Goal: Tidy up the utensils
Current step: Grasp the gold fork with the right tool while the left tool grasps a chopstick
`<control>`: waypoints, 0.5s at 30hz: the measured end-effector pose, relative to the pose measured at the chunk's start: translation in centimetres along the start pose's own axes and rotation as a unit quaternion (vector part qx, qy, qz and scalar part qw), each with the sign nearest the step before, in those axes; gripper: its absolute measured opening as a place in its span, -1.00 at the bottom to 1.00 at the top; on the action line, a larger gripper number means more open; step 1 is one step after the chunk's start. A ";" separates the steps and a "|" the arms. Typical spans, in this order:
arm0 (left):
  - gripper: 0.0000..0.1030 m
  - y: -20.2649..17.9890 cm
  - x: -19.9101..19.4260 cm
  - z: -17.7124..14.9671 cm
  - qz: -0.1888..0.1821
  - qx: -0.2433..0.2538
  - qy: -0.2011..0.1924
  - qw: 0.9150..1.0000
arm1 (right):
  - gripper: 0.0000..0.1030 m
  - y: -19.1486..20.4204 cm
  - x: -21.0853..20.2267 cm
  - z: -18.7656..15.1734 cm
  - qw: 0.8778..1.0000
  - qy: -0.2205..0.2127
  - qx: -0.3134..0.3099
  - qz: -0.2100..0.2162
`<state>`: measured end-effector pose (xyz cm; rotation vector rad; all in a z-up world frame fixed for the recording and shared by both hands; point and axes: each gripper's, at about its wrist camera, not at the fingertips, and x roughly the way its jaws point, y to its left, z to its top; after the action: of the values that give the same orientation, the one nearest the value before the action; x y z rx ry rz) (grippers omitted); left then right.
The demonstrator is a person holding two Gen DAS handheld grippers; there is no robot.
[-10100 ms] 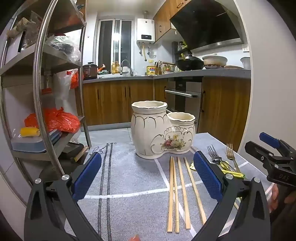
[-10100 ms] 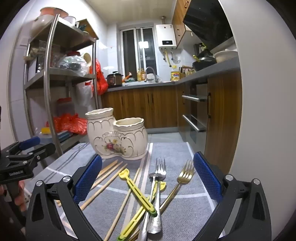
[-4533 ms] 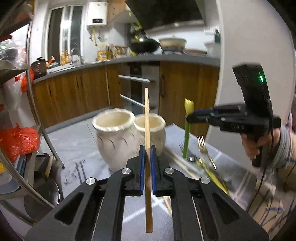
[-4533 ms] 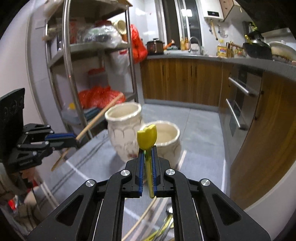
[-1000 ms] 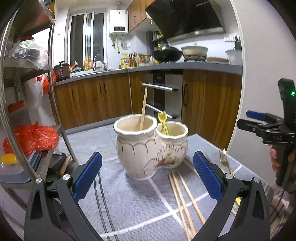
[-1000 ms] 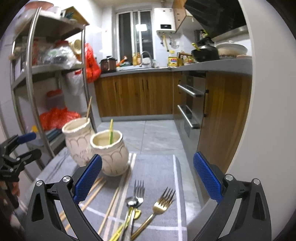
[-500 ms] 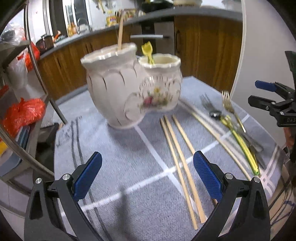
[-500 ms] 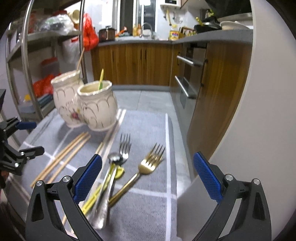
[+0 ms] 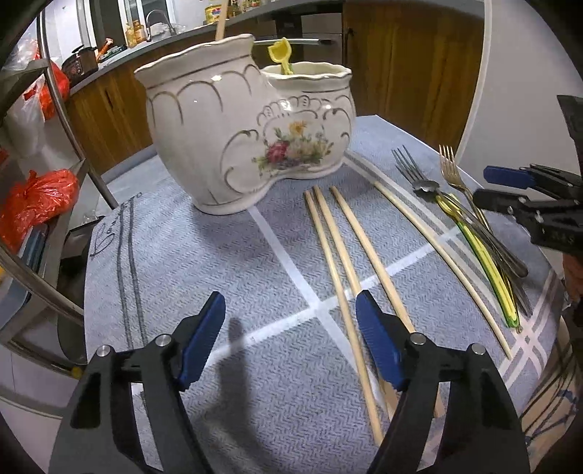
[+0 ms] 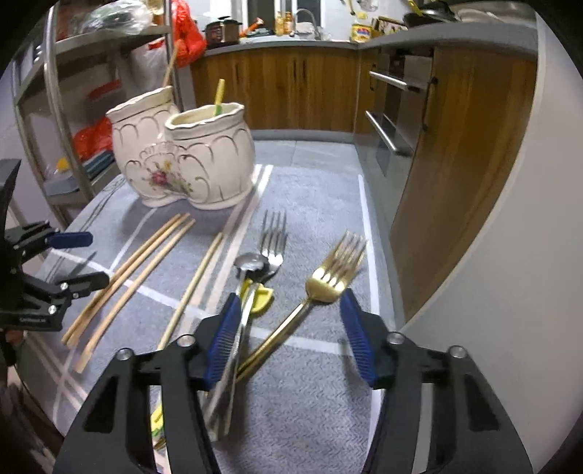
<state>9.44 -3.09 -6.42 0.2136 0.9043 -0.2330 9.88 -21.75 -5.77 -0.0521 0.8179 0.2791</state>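
A white double ceramic holder (image 9: 247,135) (image 10: 182,156) stands at the back of the grey mat; one chopstick (image 9: 220,20) rises from its tall pot and a yellow utensil (image 9: 280,54) from the low pot. Several chopsticks (image 9: 349,269) (image 10: 135,269) lie loose on the mat. My left gripper (image 9: 289,339) is open, low over the mat just left of them. A gold fork (image 10: 328,280), a silver fork (image 10: 273,244), a spoon (image 10: 249,262) and a yellow-green utensil (image 9: 477,255) lie at the right. My right gripper (image 10: 291,335) is open around the gold fork's handle.
A metal shelf rack (image 9: 54,120) with red bags stands left of the table. Wooden cabinets (image 10: 291,84) and an oven (image 10: 397,109) are behind. The table's right edge (image 10: 386,262) runs close to the forks.
Both grippers have dropped lower toward the mat and their jaws have narrowed. The left one closed in on the chopsticks, the right one on the gold fork.
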 end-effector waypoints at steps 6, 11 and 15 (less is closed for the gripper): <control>0.15 -0.3 0.2 0.2 -0.007 0.005 0.009 1.000 | -0.16 -1.8 0.6 0.8 1.000 0.003 0.029 -0.007; -0.20 -1.1 0.4 0.4 -0.024 0.008 0.016 1.000 | -0.20 -3.0 2.2 2.1 0.999 0.011 0.041 -0.006; -0.27 -1.6 0.5 0.7 -0.038 0.003 0.013 0.999 | -0.22 -3.8 3.9 3.0 0.998 0.027 0.050 0.004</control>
<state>9.75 -4.86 -6.55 0.1875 0.9393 -0.3042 15.52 -24.12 -6.77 0.0371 0.8839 0.2456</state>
